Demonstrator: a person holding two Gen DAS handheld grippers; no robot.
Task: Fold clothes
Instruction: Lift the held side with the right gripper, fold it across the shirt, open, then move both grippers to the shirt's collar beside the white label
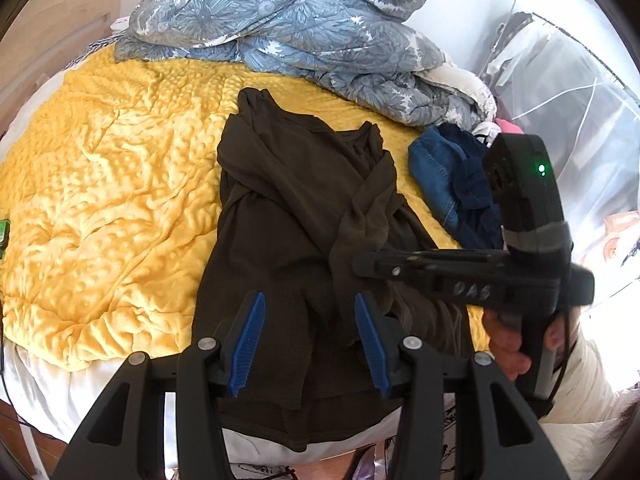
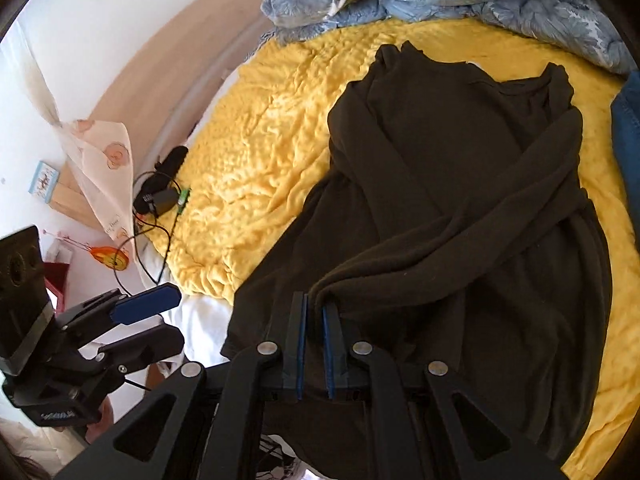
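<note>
A dark olive long-sleeved top [image 1: 288, 208] lies lengthwise on the yellow blanket [image 1: 112, 200], hem hanging over the near bed edge, both sleeves folded across its body. My left gripper [image 1: 310, 308] is open and empty, hovering above the hem. My right gripper [image 2: 314, 312] is nearly shut on the cuff of the top's right sleeve [image 2: 460, 240], holding it over the lower body of the top [image 2: 440, 140]. In the left wrist view the right gripper [image 1: 360, 264] shows side-on at the sleeve end. The left gripper [image 2: 148, 312] shows open at the left of the right wrist view.
A crumpled blue floral duvet [image 1: 300, 28] lies at the bed's far side. Folded blue jeans and dark clothes [image 1: 452, 184] sit right of the top. Black devices and cables [image 2: 160, 196] lie at the blanket's left edge [image 2: 248, 160]. A wooden headboard [image 2: 180, 80] stands left.
</note>
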